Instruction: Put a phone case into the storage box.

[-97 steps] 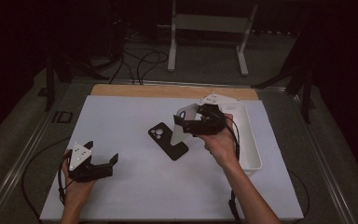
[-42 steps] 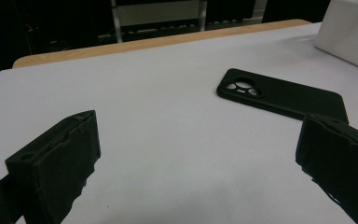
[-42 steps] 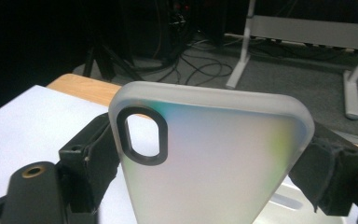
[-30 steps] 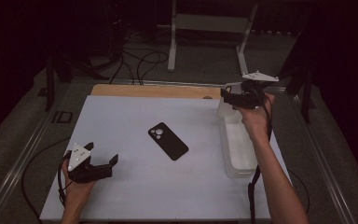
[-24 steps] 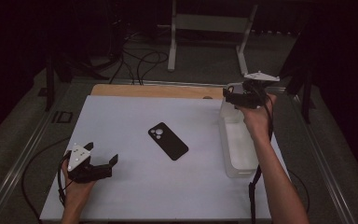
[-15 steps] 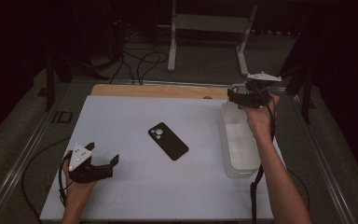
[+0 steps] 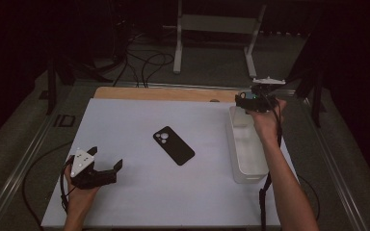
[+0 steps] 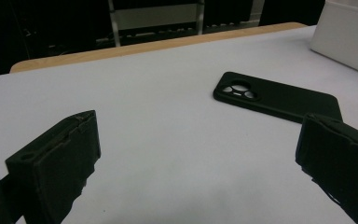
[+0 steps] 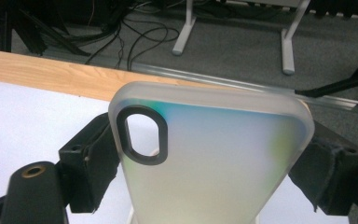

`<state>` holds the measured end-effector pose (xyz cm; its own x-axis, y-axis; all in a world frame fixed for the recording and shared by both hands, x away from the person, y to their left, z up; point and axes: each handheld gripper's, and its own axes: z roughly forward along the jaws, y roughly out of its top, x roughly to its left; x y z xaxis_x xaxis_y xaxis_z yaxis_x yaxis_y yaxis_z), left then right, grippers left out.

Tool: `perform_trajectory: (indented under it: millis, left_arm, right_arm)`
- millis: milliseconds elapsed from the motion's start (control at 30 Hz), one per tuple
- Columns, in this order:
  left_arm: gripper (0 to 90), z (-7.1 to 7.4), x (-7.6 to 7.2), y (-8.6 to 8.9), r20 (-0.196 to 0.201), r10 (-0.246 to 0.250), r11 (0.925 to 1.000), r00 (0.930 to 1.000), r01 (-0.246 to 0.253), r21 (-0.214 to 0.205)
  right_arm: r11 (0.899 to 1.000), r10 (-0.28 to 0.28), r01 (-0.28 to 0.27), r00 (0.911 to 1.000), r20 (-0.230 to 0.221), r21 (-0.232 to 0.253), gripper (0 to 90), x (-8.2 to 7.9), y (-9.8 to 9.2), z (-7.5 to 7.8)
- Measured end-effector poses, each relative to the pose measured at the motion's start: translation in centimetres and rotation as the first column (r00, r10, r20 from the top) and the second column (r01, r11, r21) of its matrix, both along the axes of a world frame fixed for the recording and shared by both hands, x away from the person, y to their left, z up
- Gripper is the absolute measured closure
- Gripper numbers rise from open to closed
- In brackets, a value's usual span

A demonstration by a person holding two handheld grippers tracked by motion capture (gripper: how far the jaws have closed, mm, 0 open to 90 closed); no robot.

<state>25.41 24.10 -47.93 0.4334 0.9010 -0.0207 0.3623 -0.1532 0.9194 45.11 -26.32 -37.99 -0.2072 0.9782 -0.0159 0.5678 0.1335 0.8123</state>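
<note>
From three seconds back, the right gripper point(image 7: 250, 103) had carried its frosted phone case point(image 9: 209, 154), pinched between both jaws, from mid-frame to the white bin point(image 7: 246, 149) at right, likely for dropping, while the left gripper point(image 7: 103, 174) waited spread, lower left.

Black grippers point(image 7: 92, 174) with blocky fingers point(image 8: 56, 158), grey three-cornered top plates, trailing black cables

A black phone case point(image 7: 173, 145) lies mid-frame on the white table point(image 7: 125, 120) (camera holes up). Cables point(image 7: 149, 62) sprawl on the floor, upper left.
</note>
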Motion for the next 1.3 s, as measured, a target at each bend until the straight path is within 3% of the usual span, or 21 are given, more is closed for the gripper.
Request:
perform_trajectory:
  millis: [200, 367, 700, 1000, 1300]
  left_arm:
    - [0.3, 0.0, 0.0, 0.0, 0.001, 0.0, 1.0, 1.0, 0.0, -0.001]
    - [0.3, 0.0, 0.0, 0.0, 0.004, 0.001, 1.0, 1.0, -0.001, 0.002]
    - [0.4, 0.1, -0.1, -0.1, 0.007, -0.003, 1.0, 1.0, 0.003, 0.005]
    - [0.4, 0.1, -0.1, 0.0, 0.006, -0.004, 1.0, 1.0, 0.003, 0.005]
    - [0.4, 0.0, -0.1, -0.1, 0.004, -0.006, 1.0, 1.0, 0.006, 0.008]
  right_arm:
    - [1.0, -0.007, 0.007, 0.9996, -0.026, 0.003, 16.8, 0.3, -0.1, -0.9]
    - [1.0, -0.012, 0.011, 0.9987, -0.049, -0.022, 16.8, 0.6, 0.1, -1.8]
    - [1.0, -0.025, 0.024, 0.9967, -0.077, -0.013, 16.8, 1.1, 0.0, -2.8]
    - [0.999, -0.04, 0.041, 0.9919, -0.12, 0.003, 16.8, 1.7, -0.1, -4.0]
    - [0.999, -0.044, 0.041, 0.9879, -0.149, -0.017, 16.7, 2.1, 0.1, -5.1]
